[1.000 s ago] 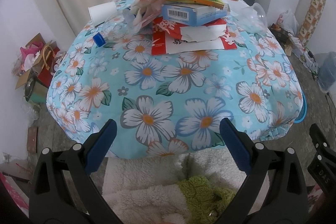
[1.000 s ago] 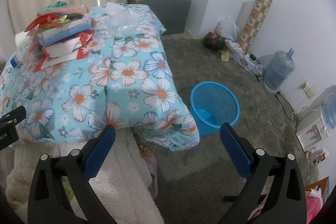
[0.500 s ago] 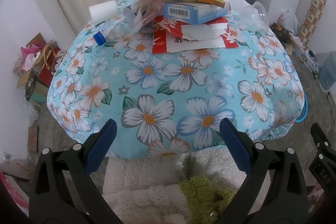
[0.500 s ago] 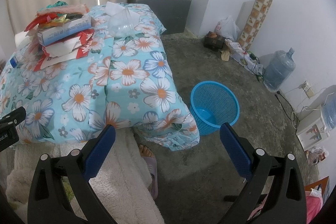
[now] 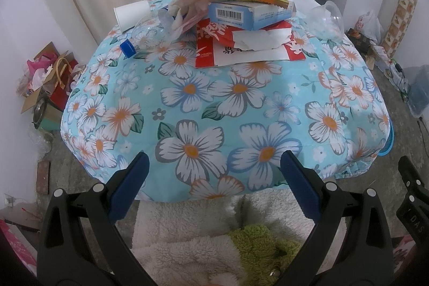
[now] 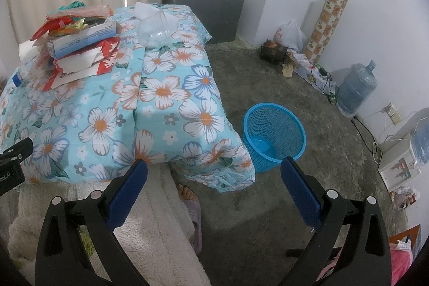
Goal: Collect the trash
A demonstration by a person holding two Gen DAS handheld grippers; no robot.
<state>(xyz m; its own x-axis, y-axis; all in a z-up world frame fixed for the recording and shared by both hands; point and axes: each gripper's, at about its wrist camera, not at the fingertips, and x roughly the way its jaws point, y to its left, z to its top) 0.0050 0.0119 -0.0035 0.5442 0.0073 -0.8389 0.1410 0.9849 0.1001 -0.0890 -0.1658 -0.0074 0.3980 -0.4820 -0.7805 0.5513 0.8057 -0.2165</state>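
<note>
We held both grippers spread wide and empty at the near edge of the quilt point(image 5: 214, 109). The left gripper point(image 5: 213, 181) faced the trash pile point(image 5: 241, 26) head on: it lay straight ahead, well beyond the fingertips, on the far half of the quilt. The right gripper point(image 6: 214, 186) pointed past the quilt's corner toward the floor, with the blue basket point(image 6: 274, 136) just ahead and slightly right, standing empty on the concrete. From there the pile sat far off to the upper left, so we judged the left gripper the nearer one for a first pick, and the right the nearer one to the basket.

The box point(image 5: 252, 14) on top ran crosswise to the left gripper, its long axis left to right, a short end with a barcode turned toward us. Its small print was too fine to read. Under it lay a red-and-white pack point(image 5: 241, 50) with large characters we could not make out. A paper cup point(image 5: 131, 15), a clear bottle point(image 5: 150, 30) with a blue cap, and a crumpled clear cup point(image 5: 327, 20) lay beside the pile.
</note>
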